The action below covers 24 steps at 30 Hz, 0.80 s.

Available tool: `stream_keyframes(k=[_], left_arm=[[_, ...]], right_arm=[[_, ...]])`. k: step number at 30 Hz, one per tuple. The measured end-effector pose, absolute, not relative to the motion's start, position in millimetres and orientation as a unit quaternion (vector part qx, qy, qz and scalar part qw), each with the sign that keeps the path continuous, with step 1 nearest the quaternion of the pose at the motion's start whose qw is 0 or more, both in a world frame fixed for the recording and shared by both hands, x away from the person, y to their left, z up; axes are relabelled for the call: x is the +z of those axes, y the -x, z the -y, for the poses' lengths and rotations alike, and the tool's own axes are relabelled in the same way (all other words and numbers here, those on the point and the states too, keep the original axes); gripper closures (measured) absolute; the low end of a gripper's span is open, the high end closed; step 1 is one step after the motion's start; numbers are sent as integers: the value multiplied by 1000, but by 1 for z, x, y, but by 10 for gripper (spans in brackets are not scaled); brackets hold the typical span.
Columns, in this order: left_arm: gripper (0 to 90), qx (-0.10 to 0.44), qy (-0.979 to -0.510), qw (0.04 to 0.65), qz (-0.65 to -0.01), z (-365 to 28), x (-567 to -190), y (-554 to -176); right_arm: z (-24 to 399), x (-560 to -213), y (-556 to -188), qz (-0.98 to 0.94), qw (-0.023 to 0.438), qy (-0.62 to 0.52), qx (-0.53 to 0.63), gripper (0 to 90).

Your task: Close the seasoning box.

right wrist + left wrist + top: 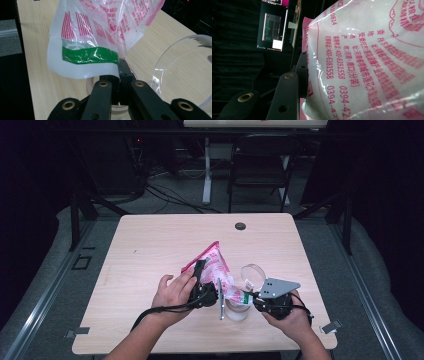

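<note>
A pink-and-white printed plastic bag [216,266] hangs tilted above the table's front, stretched between both grippers. My left gripper [202,271] is shut on its upper part; in the left gripper view the bag [367,62] presses against one black finger [285,97] and hides the other. My right gripper [248,296] is shut on the lower corner with the green band [90,55], the jaws [119,75] pinched tight on the white edge. Under that corner stands a round open jar [236,312], whose rim [90,86] shows beneath the bag.
A clear round lid [253,271] [182,72] lies just behind the right gripper. The pale wooden table [150,250] has a dark cable hole [240,226] near its far edge. A folding chair [260,165] and floor cables stand beyond the table.
</note>
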<state>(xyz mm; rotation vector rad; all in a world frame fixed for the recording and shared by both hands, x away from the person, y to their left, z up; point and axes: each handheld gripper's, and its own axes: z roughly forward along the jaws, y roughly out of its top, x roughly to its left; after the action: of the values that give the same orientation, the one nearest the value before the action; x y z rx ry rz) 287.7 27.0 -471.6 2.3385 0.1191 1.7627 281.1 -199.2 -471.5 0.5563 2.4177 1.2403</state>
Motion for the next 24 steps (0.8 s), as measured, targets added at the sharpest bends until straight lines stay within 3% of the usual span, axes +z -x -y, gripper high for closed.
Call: stream_keyframes(k=[24], left_arm=[[637, 603, -790, 103, -37, -26, -468, -289]], right_arm=[[200, -471, -280, -860, 182, -190, 437, 900]])
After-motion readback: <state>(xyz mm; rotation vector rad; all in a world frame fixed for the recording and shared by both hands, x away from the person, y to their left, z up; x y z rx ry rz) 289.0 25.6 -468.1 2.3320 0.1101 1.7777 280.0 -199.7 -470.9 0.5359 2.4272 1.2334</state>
